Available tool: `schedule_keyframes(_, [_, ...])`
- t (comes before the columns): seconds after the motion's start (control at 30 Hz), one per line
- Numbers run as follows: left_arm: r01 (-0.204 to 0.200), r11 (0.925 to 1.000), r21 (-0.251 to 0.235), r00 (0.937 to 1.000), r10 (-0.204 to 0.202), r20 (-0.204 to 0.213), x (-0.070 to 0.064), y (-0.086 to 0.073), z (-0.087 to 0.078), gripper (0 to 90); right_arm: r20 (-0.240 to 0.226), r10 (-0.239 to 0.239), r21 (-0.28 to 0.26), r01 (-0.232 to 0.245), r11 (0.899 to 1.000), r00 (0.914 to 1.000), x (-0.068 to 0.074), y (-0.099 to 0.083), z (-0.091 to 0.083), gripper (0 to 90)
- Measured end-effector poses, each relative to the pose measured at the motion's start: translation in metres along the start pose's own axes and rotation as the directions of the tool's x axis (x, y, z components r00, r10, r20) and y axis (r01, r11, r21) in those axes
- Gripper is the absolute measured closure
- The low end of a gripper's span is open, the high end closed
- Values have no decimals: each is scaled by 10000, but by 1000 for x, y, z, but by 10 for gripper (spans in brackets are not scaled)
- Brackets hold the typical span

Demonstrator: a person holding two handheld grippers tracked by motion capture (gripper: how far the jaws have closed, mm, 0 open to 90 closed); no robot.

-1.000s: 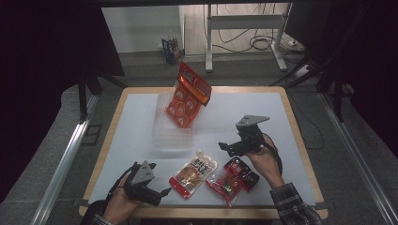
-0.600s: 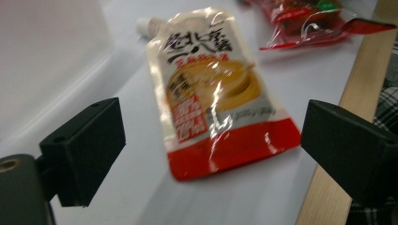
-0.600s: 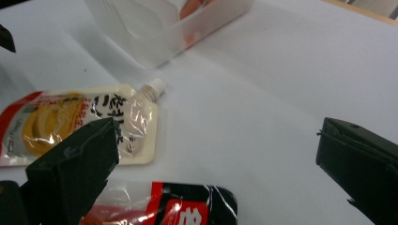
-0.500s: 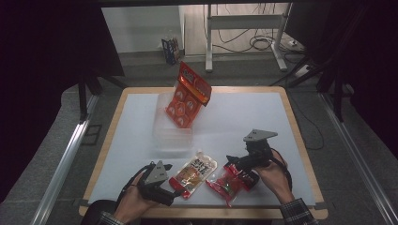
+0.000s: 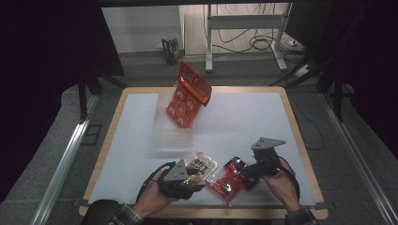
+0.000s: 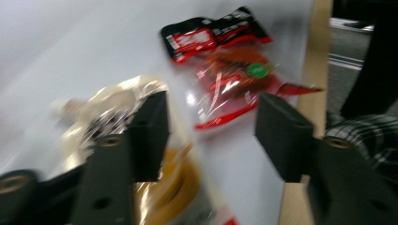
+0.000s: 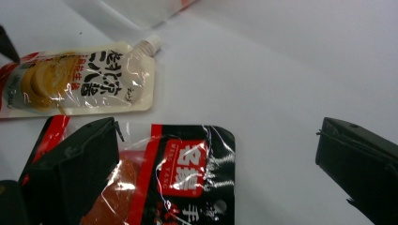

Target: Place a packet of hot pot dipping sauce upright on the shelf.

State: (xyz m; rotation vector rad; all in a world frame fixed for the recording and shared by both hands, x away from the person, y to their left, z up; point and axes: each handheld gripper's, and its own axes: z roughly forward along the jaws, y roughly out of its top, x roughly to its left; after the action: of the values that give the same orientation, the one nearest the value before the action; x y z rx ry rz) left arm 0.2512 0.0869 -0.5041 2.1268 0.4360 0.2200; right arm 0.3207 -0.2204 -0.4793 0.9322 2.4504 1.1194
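1. Fingers of my left gripper (image 6: pixel 211 136) stand wide apart with nothing between them. One finger (image 6: pixel 148 136) overlaps the cream spouted pouch (image 6: pixel 112 122), though the blur keeps me from telling whether it touches.
2. On my right gripper (image 7: pixel 216 164) the jaws gape just as wide and hold nothing. Its near finger (image 7: pixel 75 168) lies over the red-and-black sachet (image 7: pixel 187 173).
3. From the high view, the left gripper (image 5: pixel 180 180) sits at about 7 o'clock on the white table mat (image 5: pixel 244 117), at the pouch's (image 5: pixel 202 166) near end.
4. The right gripper (image 5: pixel 256 168) is at about 5 o'clock, at the sachet's (image 5: pixel 230 178) right edge.
5. Against a second ago, both grippers have come inward and down onto the two packets. The right one has dropped from mid-table, and the left has slid right.
6. The orange blister pack (image 5: pixel 187 96) leans in the clear tub (image 5: pixel 171 136) at 12 o'clock, unmoved.
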Motion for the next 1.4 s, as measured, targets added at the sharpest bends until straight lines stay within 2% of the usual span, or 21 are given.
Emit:
schedule_keyframes(0.1, [-54,10000,36,9985,52,539,-3,8,12,647,133,97,38,-98,9999,9999,0,-5,-4,0])
schedule_keyframes(0.17, [-144,9998,140,9973,133,722,-5,11,20,724,106,163,72,-164,9998,9998,1,-9,-5,0])
schedule_keyframes(0.27, [-266,9993,265,9962,244,832,-9,16,31,830,-22,307,187,-306,9994,9995,1,-13,-7,0])
schedule_keyframes(0.37, [-618,9960,646,9949,563,840,-10,19,41,898,-99,369,280,-366,9989,9993,1,-17,-8,0])
schedule_keyframes(0.5, [-802,9916,1011,9931,708,937,-13,19,52,899,-185,393,340,-387,9987,9991,2,-21,-12,0])
schedule_keyframes(0.7, [-1089,9773,1820,9911,926,958,-16,13,62,900,-504,672,602,-641,9961,9965,0,-26,-16,0])
schedule_keyframes(0.77, [-945,9782,1849,9910,747,1110,-13,12,62,900,-582,794,712,-752,9946,9951,-1,-28,-17,0])
schedule_keyframes(0.87, [-506,9798,1937,9909,250,1324,-9,10,62,900,-718,996,851,-934,9920,9924,-2,-29,-18,0])
schedule_keyframes(0.93, [-567,9755,2124,9893,262,1438,-7,9,61,900,-843,1203,916,-1126,9894,9891,-2,-30,-19,8])
schedule_keyframes(1.03, [-545,9732,2234,9888,215,1474,-7,9,62,900,-1019,1429,1078,-1318,9854,9845,-2,-30,-18,19])
schedule_keyframes(1.13, [-493,9727,2269,9883,147,1517,-6,7,62,900,-1320,1591,1270,-1425,9816,9784,-1,-30,-14,45])
schedule_keyframes(1.23, [-523,9723,2277,9888,185,1480,-7,7,62,900,-1756,1823,1514,-1565,9760,9674,3,-30,-9,69])
schedule_keyframes(1.3, [-574,9714,2303,9892,242,1444,-8,7,61,900,-2143,2007,1679,-1663,9717,9559,6,-30,-4,93])
schedule_keyframes(1.4, [-627,9713,2295,9894,303,1419,-9,7,61,900,-2450,2056,1878,-1617,9688,9475,10,-29,1,133])
